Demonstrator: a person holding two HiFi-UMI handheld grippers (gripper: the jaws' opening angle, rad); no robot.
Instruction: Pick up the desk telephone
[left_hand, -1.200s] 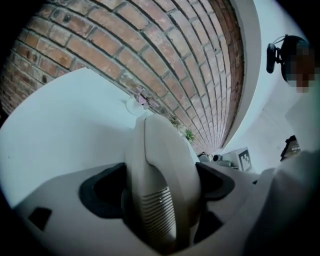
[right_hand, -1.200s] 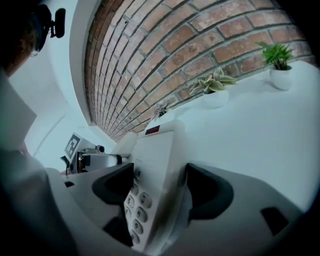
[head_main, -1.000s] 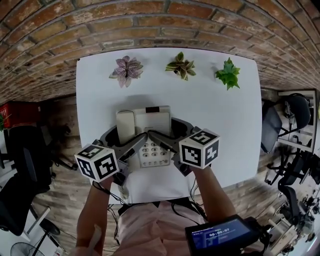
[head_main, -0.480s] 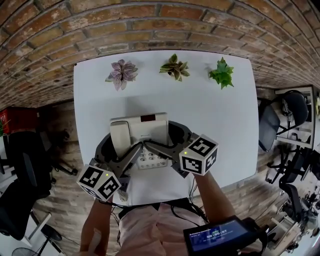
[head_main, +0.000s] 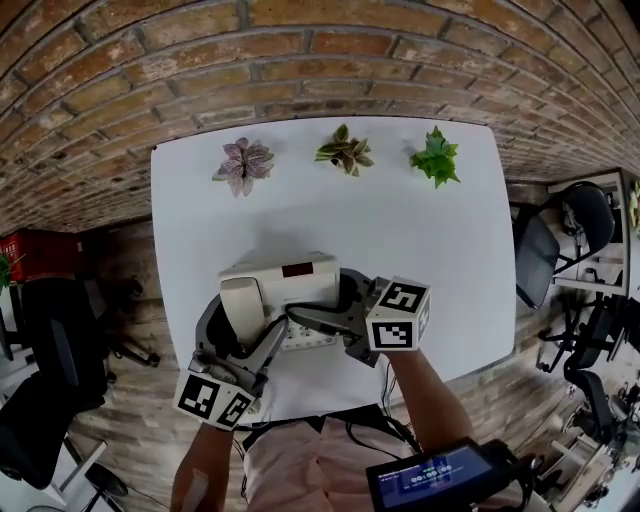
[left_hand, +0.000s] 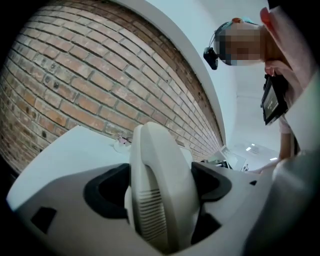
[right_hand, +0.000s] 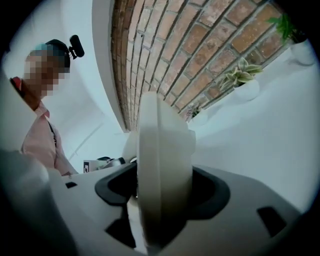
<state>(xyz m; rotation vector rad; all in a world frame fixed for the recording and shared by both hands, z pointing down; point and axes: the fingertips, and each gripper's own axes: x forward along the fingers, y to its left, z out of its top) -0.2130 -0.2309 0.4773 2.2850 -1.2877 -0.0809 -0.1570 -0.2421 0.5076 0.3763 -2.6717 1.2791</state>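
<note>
The cream desk telephone (head_main: 285, 290), handset on its left, hangs tilted above the white table (head_main: 430, 230), gripped from both sides. My left gripper (head_main: 243, 322) clamps the handset side; in the left gripper view the phone's edge (left_hand: 160, 165) fills the gap of the left gripper (left_hand: 161, 186). My right gripper (head_main: 335, 302) clamps the phone's right side; in the right gripper view the right gripper (right_hand: 162, 192) has the phone body (right_hand: 162, 145) standing on edge in it. Both pairs of jaws have just been closing on the phone and press on it.
Three small potted plants (head_main: 243, 160) (head_main: 343, 148) (head_main: 433, 155) line the table's far edge against a brick wall (head_main: 300, 50). Office chairs stand at the right (head_main: 545, 255) and left (head_main: 45, 330) of the table. A small screen (head_main: 430, 478) hangs at the person's chest.
The telephone has come up off the table and tilted. Both grippers rose with it; the left one rolled, and its marker cube has dropped lower in the head view.
</note>
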